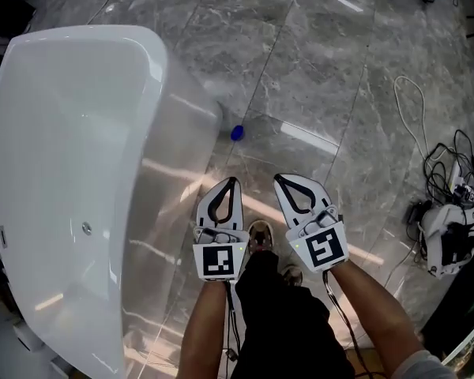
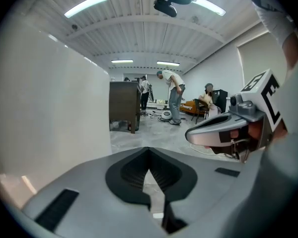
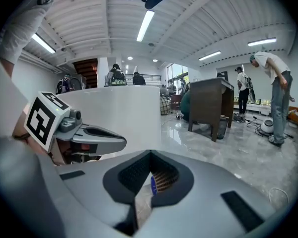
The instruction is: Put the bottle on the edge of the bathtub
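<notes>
**Both grippers closed and empty, bottle on the floor beside the tub**

The person holds the two tools side by side in front of the body, over dark trousers and a pair of shoes [image 1: 260,234]. The left gripper [image 1: 234,180], a grey two-jaw tool with black ribbed pads and a cube with square markers at its back, is clenched. In the left gripper view its tips meet in one point, and only a narrow slit shows lower between the pads. Nothing is between them and they touch nothing.

The right gripper [image 1: 278,178], of the same grey make, is just beside it, apart from it. Its tips are also together. In the right gripper view a blue spot shows through the slit under the tips, but this is the bottle far on the floor, not a thing in the grip. Both grippers are above the floor, and neither one reaches the tub.

Beyond the tips, the small blue bottle [image 1: 237,133] is on the grey marble tile floor [image 1: 340,93], just beside the outer wall of the white glossy bathtub [image 1: 146,50]. I cannot tell if it touches the wall. It is not on the rim. The tub fills the left side of the head view, with a small round drain at its bottom.

To the right, well apart, a white device with tangled black cables [image 1: 446,239] lies on the floor. Farther in the room, the gripper views show a dark brown cabinet [image 3: 211,105], several people standing or bending, and long ceiling lamps.
</notes>
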A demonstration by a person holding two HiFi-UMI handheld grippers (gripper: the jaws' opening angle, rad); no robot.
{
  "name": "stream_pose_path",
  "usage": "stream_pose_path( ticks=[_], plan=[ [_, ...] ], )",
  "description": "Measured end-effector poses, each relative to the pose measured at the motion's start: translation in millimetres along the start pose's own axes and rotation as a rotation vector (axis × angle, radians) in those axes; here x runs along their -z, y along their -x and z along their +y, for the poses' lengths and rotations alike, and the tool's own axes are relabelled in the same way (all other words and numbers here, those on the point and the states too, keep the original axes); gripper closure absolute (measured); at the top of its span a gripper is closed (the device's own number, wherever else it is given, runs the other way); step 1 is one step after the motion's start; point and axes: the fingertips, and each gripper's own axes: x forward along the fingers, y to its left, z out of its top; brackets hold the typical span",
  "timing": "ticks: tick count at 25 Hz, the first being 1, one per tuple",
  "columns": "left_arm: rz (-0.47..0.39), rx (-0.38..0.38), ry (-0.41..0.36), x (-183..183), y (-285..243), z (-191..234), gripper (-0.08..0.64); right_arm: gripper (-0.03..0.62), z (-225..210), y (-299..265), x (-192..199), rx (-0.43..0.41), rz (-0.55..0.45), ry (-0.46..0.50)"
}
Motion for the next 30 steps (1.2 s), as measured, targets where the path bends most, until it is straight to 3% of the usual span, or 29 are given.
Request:
stream_pose_path(
  ticks=[4, 11, 17, 25, 30],
  plan=[
    [-0.011, -0.034, 0.037, -58.3, 25.4, 1.7, 0.551, 0.589, 5.7, 19.8, -52.5, -0.002, 0.0, 0.009],
    [0.02, -0.054, 0.071, -137.3, 59.6, 1.1, 0.551, 0.589, -5.2, 52.3, -152.9, 0.074, -0.111, -0.101],
    [0.031, -0.084, 0.074, -214.1, 97.5, -2.6, 0.551, 0.589, -5.4, 106.9, -214.8, 0.144, -0.107, -0.161],
    [0.003, -0.132, 0.12, -299.2, 155.2, -43.7, 0.551, 0.589, 1.3, 181.1, -303.6, 0.143, -0.191, -0.142],
    [-0.016, -0.157, 0.101, -351.5, 203.1, -69.0, 0.551, 0.589, 21.3, 229.2, -355.8, 0.106, -0.234, -0.092]
  ],
)
